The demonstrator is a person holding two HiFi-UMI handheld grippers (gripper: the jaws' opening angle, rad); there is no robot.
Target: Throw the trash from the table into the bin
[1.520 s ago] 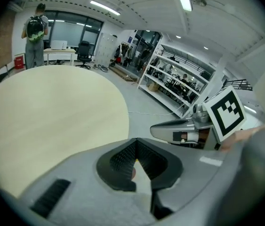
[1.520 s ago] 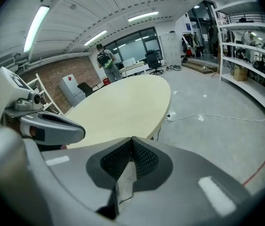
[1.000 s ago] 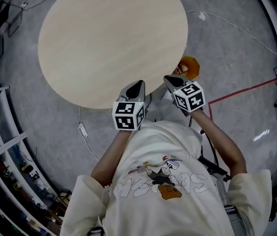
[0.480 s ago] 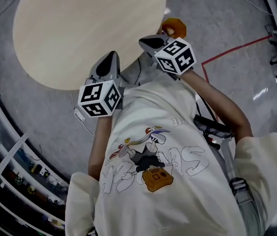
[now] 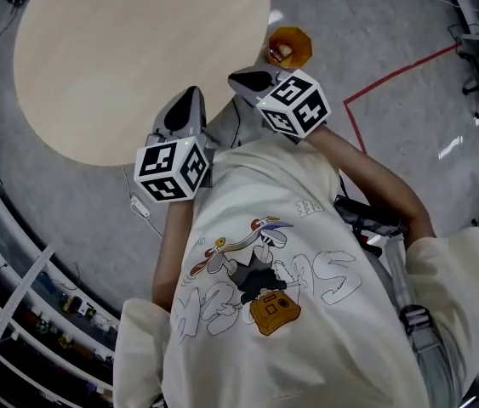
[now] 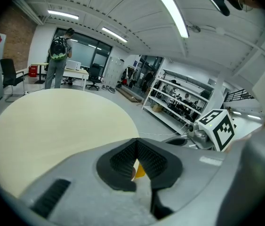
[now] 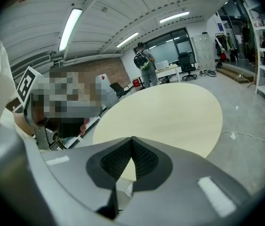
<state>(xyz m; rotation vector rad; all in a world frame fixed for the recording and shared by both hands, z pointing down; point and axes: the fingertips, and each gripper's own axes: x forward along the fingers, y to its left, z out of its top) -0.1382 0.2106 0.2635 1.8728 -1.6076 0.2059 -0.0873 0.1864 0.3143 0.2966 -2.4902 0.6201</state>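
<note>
No trash is being shown on the round table, so the task is being judged finished or nearly so. The left gripper and right gripper are being held with jaws together, empty. A pinkish scrap is being shown in the orange bin, just ahead of the right gripper. The table's edge is being met just ahead of both; open floor is being left rightward.
</note>
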